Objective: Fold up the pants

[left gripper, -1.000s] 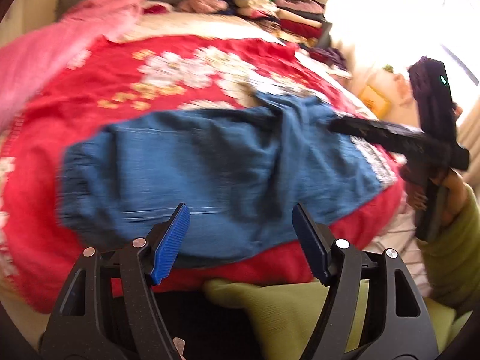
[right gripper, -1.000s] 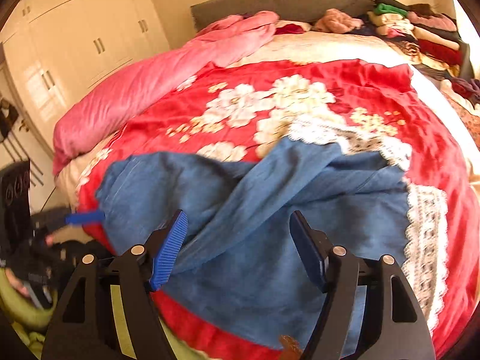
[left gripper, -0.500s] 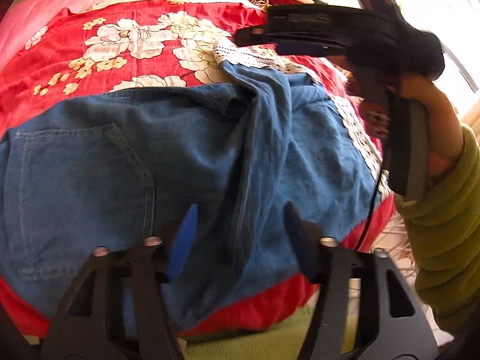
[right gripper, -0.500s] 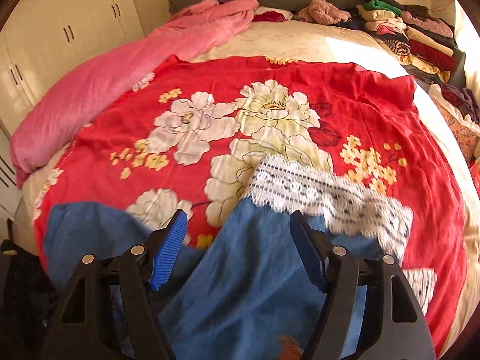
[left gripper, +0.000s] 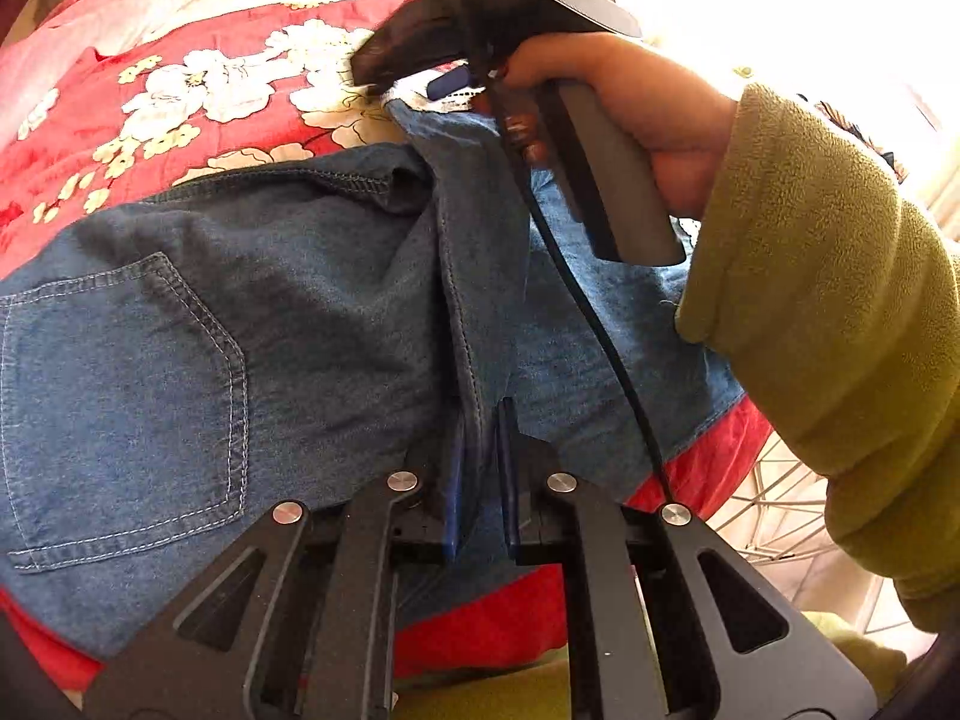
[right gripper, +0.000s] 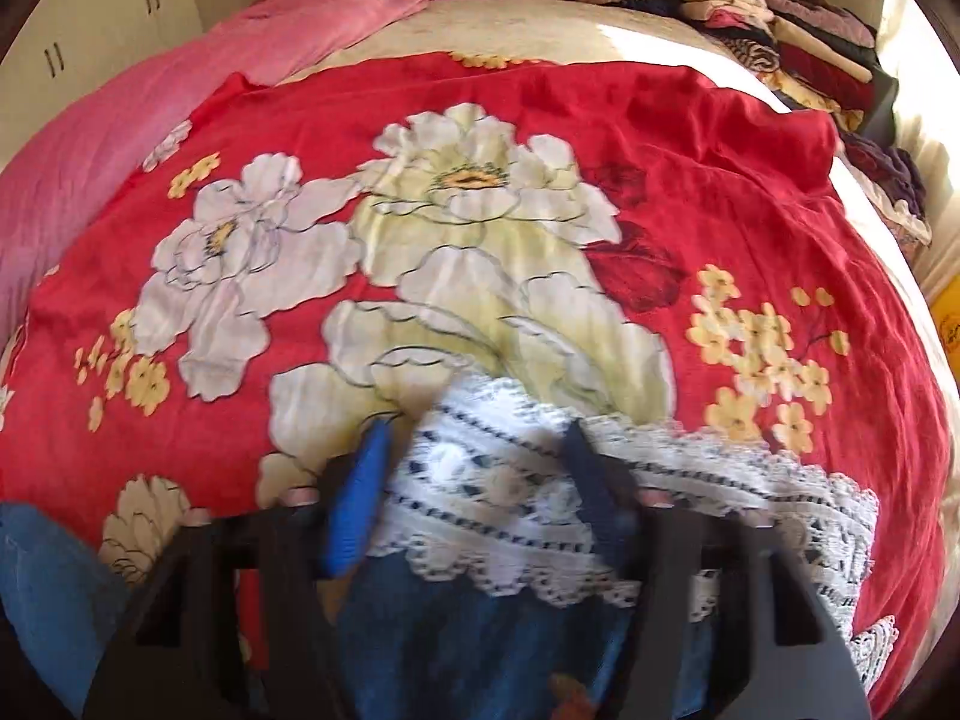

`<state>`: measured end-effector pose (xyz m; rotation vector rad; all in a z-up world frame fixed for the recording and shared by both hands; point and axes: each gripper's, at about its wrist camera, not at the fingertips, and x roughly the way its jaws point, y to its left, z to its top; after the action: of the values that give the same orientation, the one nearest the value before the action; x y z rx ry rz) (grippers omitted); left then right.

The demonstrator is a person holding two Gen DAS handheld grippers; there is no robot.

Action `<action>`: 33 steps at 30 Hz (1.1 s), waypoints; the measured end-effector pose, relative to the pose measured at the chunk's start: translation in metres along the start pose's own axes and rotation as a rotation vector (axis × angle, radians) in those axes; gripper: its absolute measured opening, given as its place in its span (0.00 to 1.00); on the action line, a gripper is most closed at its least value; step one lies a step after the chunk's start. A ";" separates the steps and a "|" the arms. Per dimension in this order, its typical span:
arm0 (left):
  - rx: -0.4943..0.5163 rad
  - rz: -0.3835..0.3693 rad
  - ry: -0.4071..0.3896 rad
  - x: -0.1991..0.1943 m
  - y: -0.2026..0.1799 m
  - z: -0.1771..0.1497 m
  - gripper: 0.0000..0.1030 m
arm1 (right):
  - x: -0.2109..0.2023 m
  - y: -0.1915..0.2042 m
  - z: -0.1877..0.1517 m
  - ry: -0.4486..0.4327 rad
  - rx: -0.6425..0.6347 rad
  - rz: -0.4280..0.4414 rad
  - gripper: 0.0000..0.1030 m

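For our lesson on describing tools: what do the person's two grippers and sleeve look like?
Each gripper, left and right, has black, cut-out fingers with silver rivets and blue pads. The right one has a dark grey handle and black cable. The sleeve is olive-green fleece.

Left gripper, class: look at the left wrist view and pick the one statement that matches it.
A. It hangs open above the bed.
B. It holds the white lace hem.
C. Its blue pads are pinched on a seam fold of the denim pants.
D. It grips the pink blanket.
C: the left gripper has its blue pads closed on a raised seam ridge of the denim pants.
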<state>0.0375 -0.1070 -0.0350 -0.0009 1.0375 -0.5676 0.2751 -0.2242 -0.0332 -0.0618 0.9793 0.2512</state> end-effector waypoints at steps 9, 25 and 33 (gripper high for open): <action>-0.005 -0.009 -0.007 -0.002 0.001 -0.002 0.05 | -0.098 -0.063 -0.036 -0.154 0.139 0.094 0.10; 0.066 0.074 -0.075 -0.028 -0.004 -0.006 0.02 | -0.206 -0.141 -0.197 -0.169 0.353 0.030 0.10; 0.128 0.105 -0.028 -0.020 -0.012 -0.016 0.02 | -0.184 -0.146 -0.247 -0.063 0.421 0.035 0.10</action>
<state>0.0113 -0.1044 -0.0234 0.1573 0.9665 -0.5355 0.0115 -0.4398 -0.0279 0.3464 0.9539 0.0744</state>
